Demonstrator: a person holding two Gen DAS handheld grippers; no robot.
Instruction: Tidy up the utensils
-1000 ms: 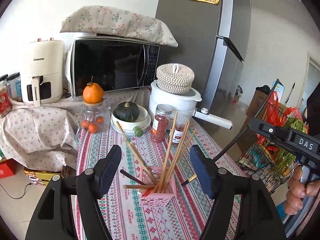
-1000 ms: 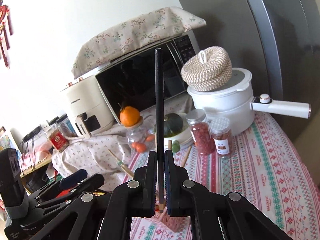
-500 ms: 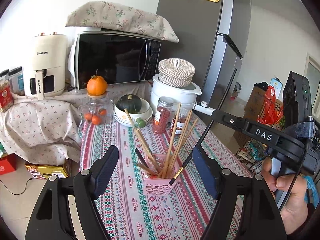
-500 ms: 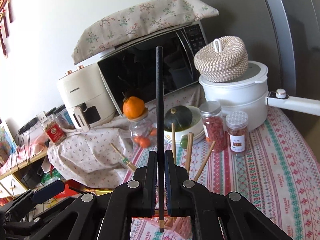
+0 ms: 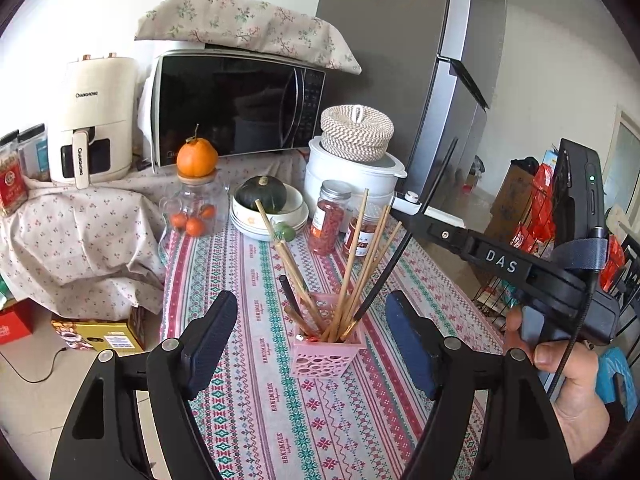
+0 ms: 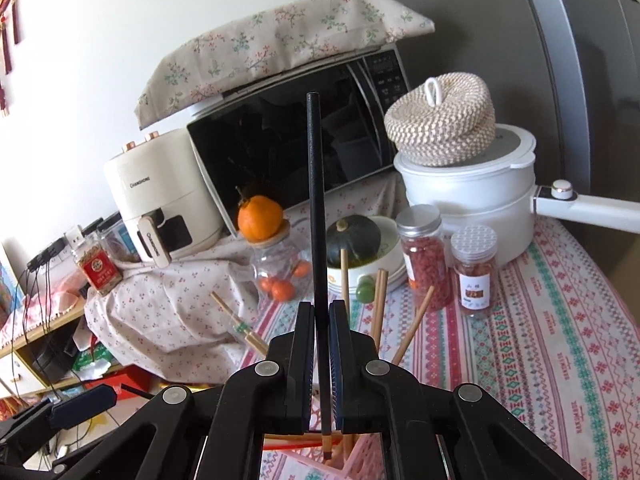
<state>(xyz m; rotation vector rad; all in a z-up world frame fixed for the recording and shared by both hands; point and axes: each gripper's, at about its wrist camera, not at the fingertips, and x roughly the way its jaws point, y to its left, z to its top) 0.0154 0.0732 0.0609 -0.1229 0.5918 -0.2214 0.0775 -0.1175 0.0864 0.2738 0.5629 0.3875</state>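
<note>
Lowered since earlier, the right gripper [image 6: 320,344] clamps a black chopstick [image 6: 316,208] into the pink holder [image 5: 326,354]; left gripper [image 5: 308,336] gapes wide, empty.

black chopstick [image 6: 316,216] over pink holder [image 5: 326,350]

Utensil holder [image 5: 326,350] stood centre on table [image 5: 248,400], chopsticks [image 5: 352,264] inside. Two jars [image 5: 329,222] behind it; bowls [image 5: 272,216] left of jars, microwave [image 5: 240,108] at rear.
</note>
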